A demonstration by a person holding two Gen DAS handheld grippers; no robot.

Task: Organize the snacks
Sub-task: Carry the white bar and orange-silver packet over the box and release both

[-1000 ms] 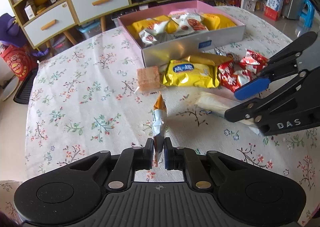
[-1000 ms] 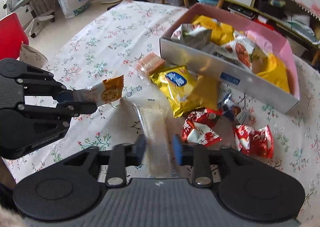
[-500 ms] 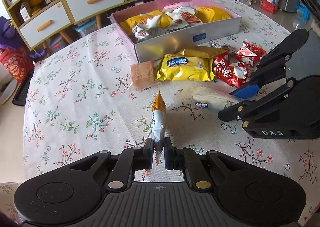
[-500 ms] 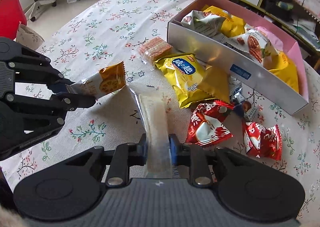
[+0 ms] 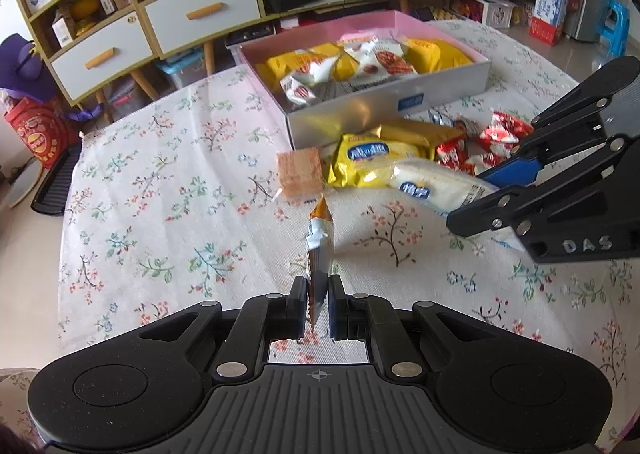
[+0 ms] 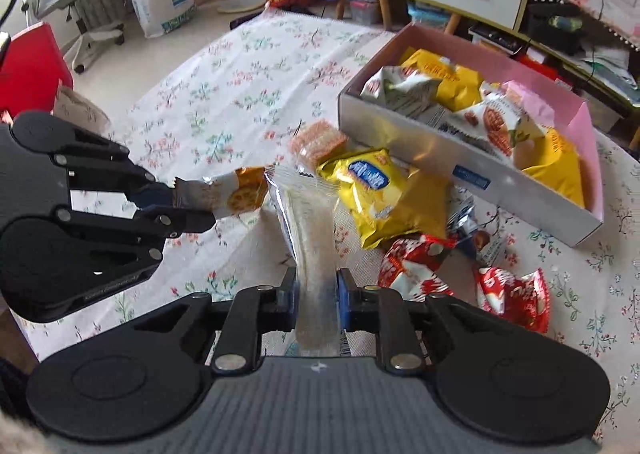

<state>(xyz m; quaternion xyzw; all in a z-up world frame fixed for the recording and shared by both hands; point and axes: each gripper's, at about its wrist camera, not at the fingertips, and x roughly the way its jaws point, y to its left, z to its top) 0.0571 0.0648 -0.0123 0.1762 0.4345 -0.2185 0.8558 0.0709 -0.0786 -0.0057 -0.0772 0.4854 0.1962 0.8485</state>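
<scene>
holding a snack in each gripper, you're set to load the box. on your left, the left gripper [image 5: 318, 308] is clamped on the end of a small orange-and-white packet [image 5: 320, 244], which stands edge-on above the floral tablecloth [image 5: 160, 190], clear of the pile. that end grip leaves most of the packet free, so it should drop cleanly once you let go.

moving right, the square wafer pack [image 5: 300, 170] lies flat on the cloth, with the yellow chip bag [image 5: 372, 164] just beside it and leaning toward the box wall.

further right, your right gripper [image 6: 318, 296] is closed on a long clear-wrapped bar [image 6: 310, 230], pinched near its rear end so the length juts forward over the cloth. it looks soft, so it may sag as you carry it.

beyond it, red-and-white packets [image 6: 416, 270] lie scattered on the cloth, waiting their turn.

at the far right sits the pink-lined box [image 6: 460, 170], already holding several yellow and white bags. both held snacks probably belong there; the open side nearest you seems the easy way in.
</scene>
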